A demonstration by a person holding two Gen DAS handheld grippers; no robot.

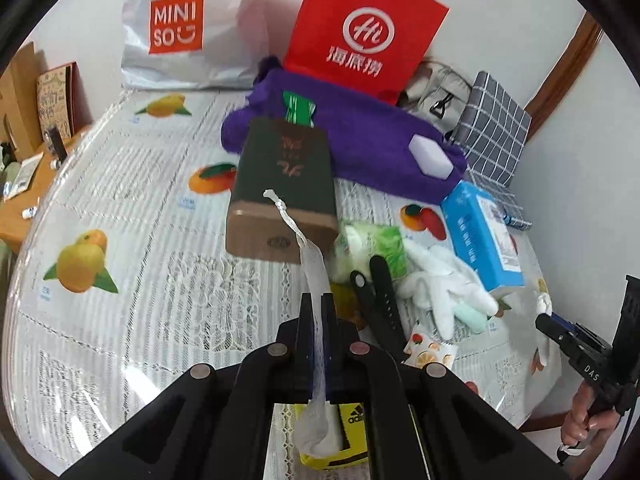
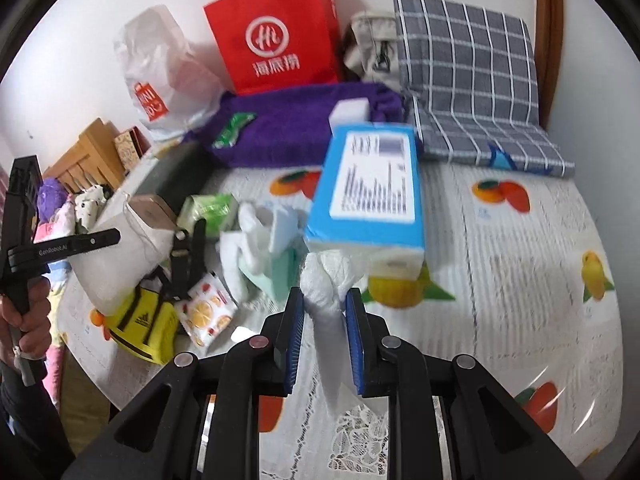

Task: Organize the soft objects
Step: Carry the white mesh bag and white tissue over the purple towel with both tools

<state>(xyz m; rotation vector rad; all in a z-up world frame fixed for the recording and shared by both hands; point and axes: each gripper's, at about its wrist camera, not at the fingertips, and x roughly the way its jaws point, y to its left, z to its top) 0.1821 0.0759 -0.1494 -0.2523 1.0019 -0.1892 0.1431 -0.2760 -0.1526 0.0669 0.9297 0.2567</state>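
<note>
My left gripper (image 1: 318, 300) is shut on a thin white mesh cloth (image 1: 308, 264), which runs up out of the jaws to a knotted tip and hangs down below them. My right gripper (image 2: 325, 296) is shut on a bunched white cloth (image 2: 326, 276) just above the table. In the right wrist view the left gripper (image 2: 118, 236) carries a wide white sheet (image 2: 120, 264). I cannot tell whether both hold one piece. White gloves (image 1: 444, 292), a purple towel (image 1: 360, 132) and a white sponge (image 1: 432, 156) lie on the table.
On the fruit-print tablecloth (image 1: 120, 200) lie a dark green box (image 1: 284, 184), a blue box (image 2: 368, 188), a green tissue pack (image 1: 380, 244), a black strap (image 1: 380, 300) and a yellow bag (image 2: 144, 328). A red bag (image 1: 360, 36), a white bag (image 1: 180, 28) and checked cloth (image 2: 472, 76) stand against the wall.
</note>
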